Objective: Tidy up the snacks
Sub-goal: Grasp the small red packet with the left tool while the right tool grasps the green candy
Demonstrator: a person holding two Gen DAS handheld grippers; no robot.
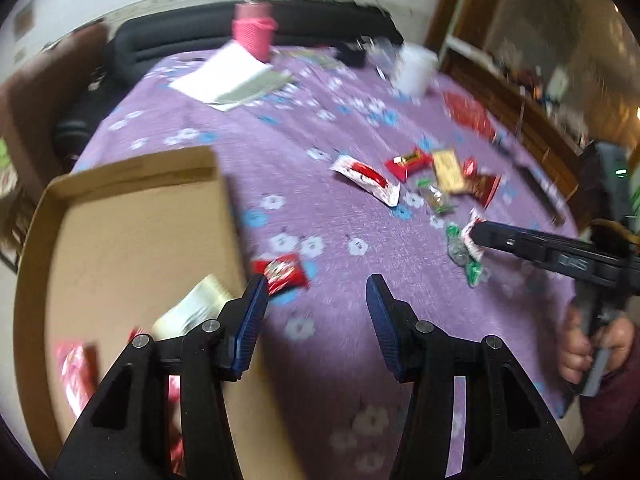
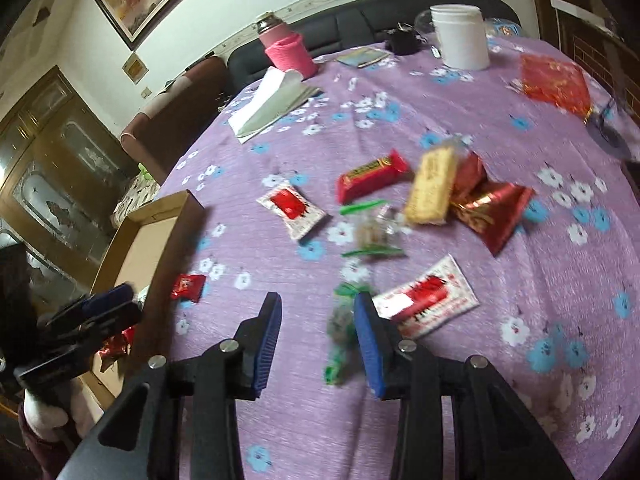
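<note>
Left gripper (image 1: pixel 318 294) and right gripper (image 2: pixel 318 314): jaws apart, empty, above the purple tablecloth (image 2: pixel 460 120). Cardboard box (image 1: pixel 132 240) at nine o'clock, holding wrappers. Loose snacks (image 2: pixel 430 186) lie at twelve o'clock; white jar (image 2: pixel 460 36) beyond.

Each hand-held gripper is a matte black plastic frame with triangular cut-outs in its arms and round silver pivot screws at the joints. The left gripper (image 1: pixel 318 296), at the bottom of its own view, carries two blue ribbed fingers (image 1: pixel 256 312). The right gripper (image 2: pixel 318 320) has the same blue ribbed fingers (image 2: pixel 366 332). At the right edge of the left view, a hand (image 1: pixel 592 348) wears a dark maroon sleeve (image 1: pixel 612 408).
</note>
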